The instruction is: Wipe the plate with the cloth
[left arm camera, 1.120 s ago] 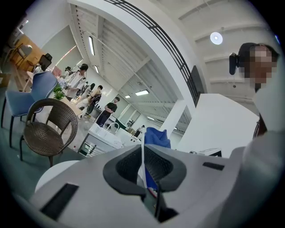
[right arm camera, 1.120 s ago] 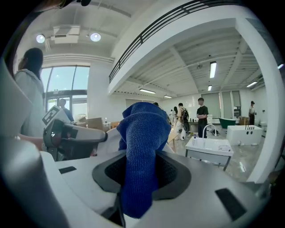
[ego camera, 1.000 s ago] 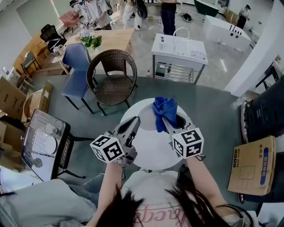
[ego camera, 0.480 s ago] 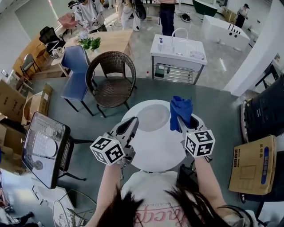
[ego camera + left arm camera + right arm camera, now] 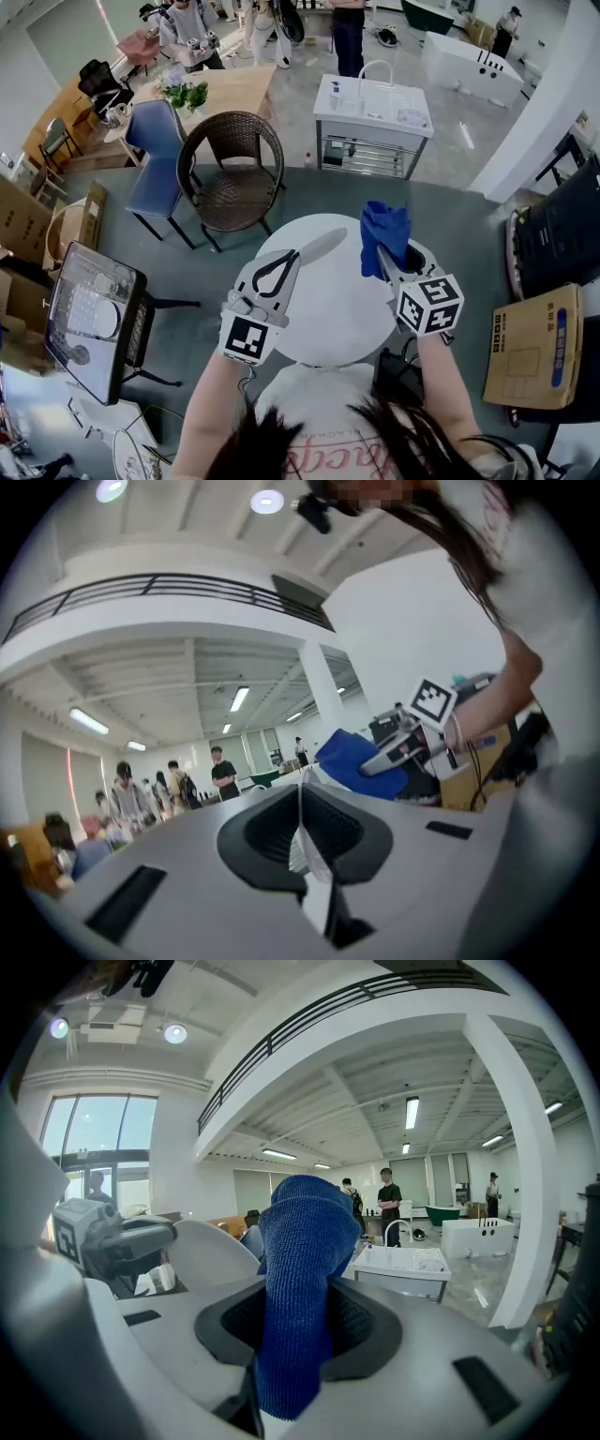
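- The left gripper (image 5: pixel 292 256) has its fingers (image 5: pixel 258 829) clamped together on the rim of a white plate (image 5: pixel 324 245).
- The plate stands on edge, so from the head view it shows only as a thin, slanted sliver over the far part of the round white counter (image 5: pixel 328 319).
- In the left gripper view the rim runs as a thin white line straight between the dark pads.
- The right gripper (image 5: pixel 386 255) has its fingers (image 5: pixel 367 1321) closed on a blue cloth (image 5: pixel 382 230).
- The cloth sticks up out of the grip in a bunched fold and hangs over the fingertips.
- The cloth is just to the right of the plate's far end. A small gap shows between them in the head view, so they do not touch.
- The right gripper view shows the plate's white face beside the left gripper, on the left.
- A wicker chair (image 5: pixel 234 169) and a blue chair (image 5: pixel 157 155) stand beyond the counter.
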